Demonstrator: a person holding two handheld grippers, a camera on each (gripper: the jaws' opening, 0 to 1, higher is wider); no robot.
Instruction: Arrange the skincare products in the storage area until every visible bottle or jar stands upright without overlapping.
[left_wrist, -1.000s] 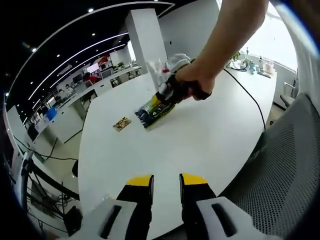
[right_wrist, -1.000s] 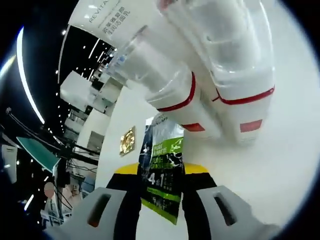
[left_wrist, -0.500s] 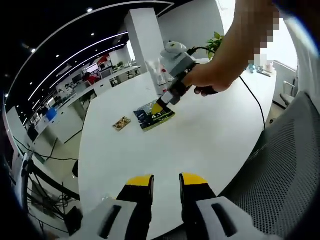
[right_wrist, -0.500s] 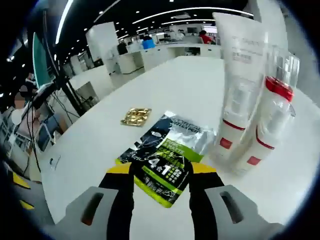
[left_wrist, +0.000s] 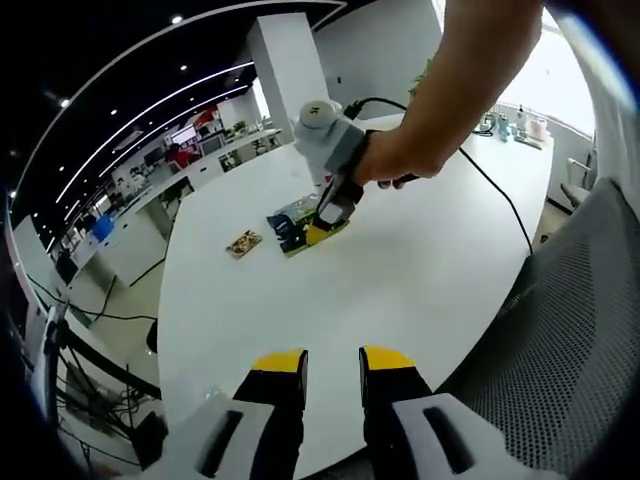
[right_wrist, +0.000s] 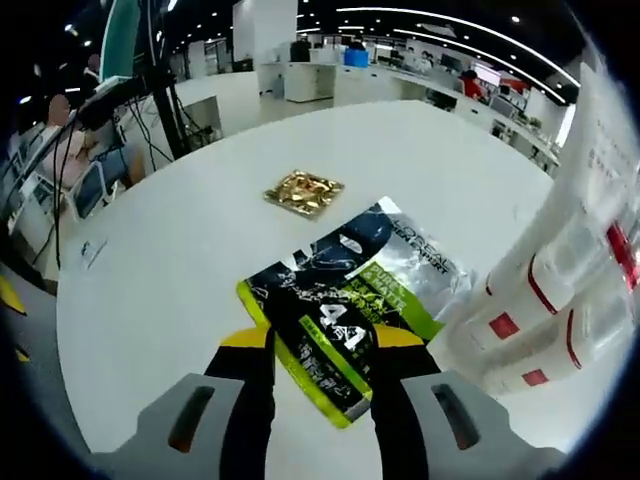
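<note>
**Sachet between the right jaws, bottles at the table's edge**

Right gripper (right_wrist: 318, 350): jaws either side of the near end of a dark-and-green sachet (right_wrist: 345, 300) lying flat on the white table (right_wrist: 160, 270); whether they pinch it cannot be told. Gold packet (right_wrist: 303, 192) lies apart beyond it. Clear red-banded bottles (right_wrist: 545, 310) stand just beside the sachet. Left gripper (left_wrist: 332, 365): jaws slightly apart, holding nothing, above the table edge.

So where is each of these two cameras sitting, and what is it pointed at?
Left gripper view: rides the left gripper, low at the white table's near edge, facing across it; the person's arm holds the right gripper.
Right gripper view: rides the right gripper, looking down at the green-and-black sachet between its jaws, clear bottles alongside.
Shared: the table, sachet and small gold packet.
</note>
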